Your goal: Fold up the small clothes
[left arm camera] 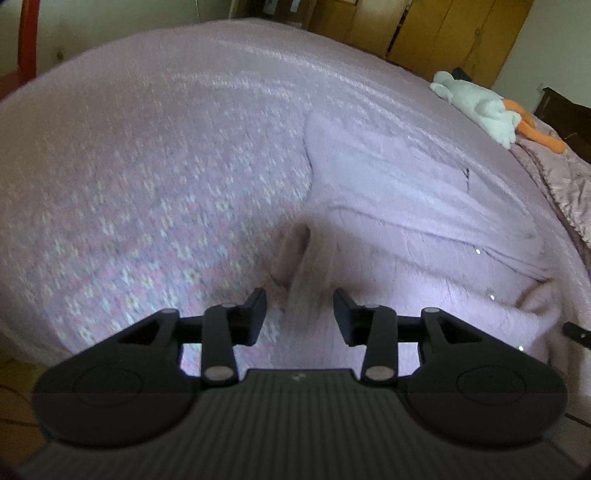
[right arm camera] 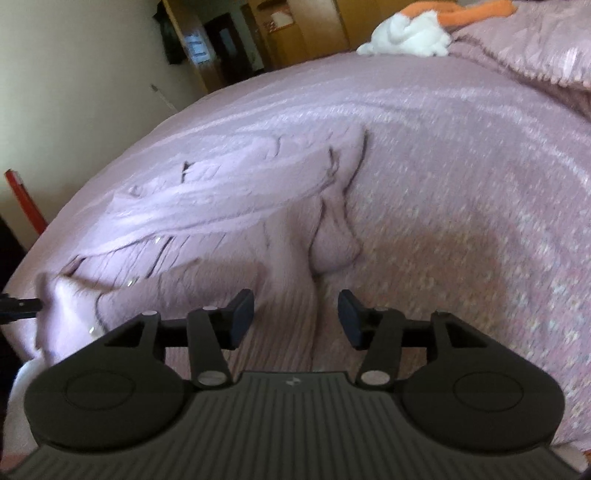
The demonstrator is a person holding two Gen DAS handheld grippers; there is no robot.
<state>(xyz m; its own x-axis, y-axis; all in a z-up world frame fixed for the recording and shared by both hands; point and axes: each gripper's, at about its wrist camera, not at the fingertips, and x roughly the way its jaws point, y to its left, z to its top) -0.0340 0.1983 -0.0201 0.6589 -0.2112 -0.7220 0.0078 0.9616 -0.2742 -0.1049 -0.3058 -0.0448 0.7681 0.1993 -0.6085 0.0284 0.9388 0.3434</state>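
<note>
A small lilac knit garment (left arm camera: 413, 221) lies crumpled on the pink bedspread (left arm camera: 147, 166), with a few shiny studs near its near edge. My left gripper (left arm camera: 300, 314) hovers open over a raised fold at the garment's left edge; cloth shows between the wide jaws but is not pinched. In the right wrist view the same garment (right arm camera: 221, 206) spreads left and ahead, with a rolled sleeve (right arm camera: 334, 243) just beyond my right gripper (right arm camera: 296, 315). That gripper is open above the ribbed hem. The view is blurred.
A white and orange plush toy (left arm camera: 480, 107) (right arm camera: 410, 37) lies at the far side of the bed. A quilted pink cover (right arm camera: 535, 48) is bunched beside it. Wooden wardrobes (left arm camera: 443, 33) stand behind, and a red pole (right arm camera: 26, 199) beside the bed.
</note>
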